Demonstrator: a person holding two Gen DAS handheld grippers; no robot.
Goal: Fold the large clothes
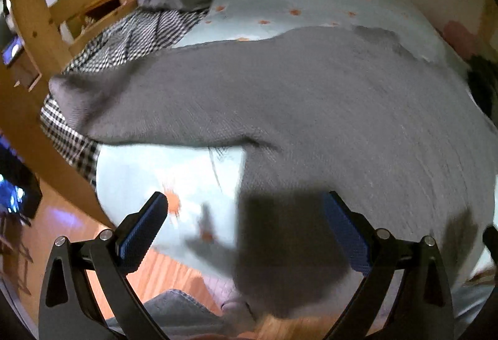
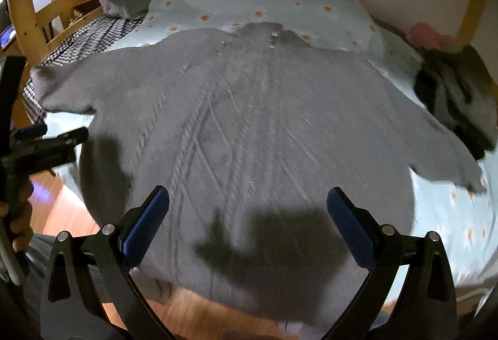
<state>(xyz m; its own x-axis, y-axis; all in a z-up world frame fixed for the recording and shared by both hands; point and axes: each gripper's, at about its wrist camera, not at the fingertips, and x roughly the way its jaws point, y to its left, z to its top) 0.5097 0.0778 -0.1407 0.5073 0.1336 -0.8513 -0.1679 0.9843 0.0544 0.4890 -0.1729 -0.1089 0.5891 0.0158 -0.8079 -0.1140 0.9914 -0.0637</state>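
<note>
We find the grey cable-knit sweater [image 2: 249, 109] spread flat on the floral bedsheet [image 2: 236, 0], ahead of both jaws. The left gripper [image 1: 246, 215] and right gripper [image 2: 249, 209] hover above its hem, jaws spread wide, holding nothing.

Your right gripper [image 2: 247, 226] hovers with jaws spread wide over the hem of the grey cable-knit sweater [image 2: 249, 122], spread flat with both sleeves out on the flowered sheet [image 2: 236, 0], while your left gripper [image 2: 49, 137] shows at the left edge.
</note>
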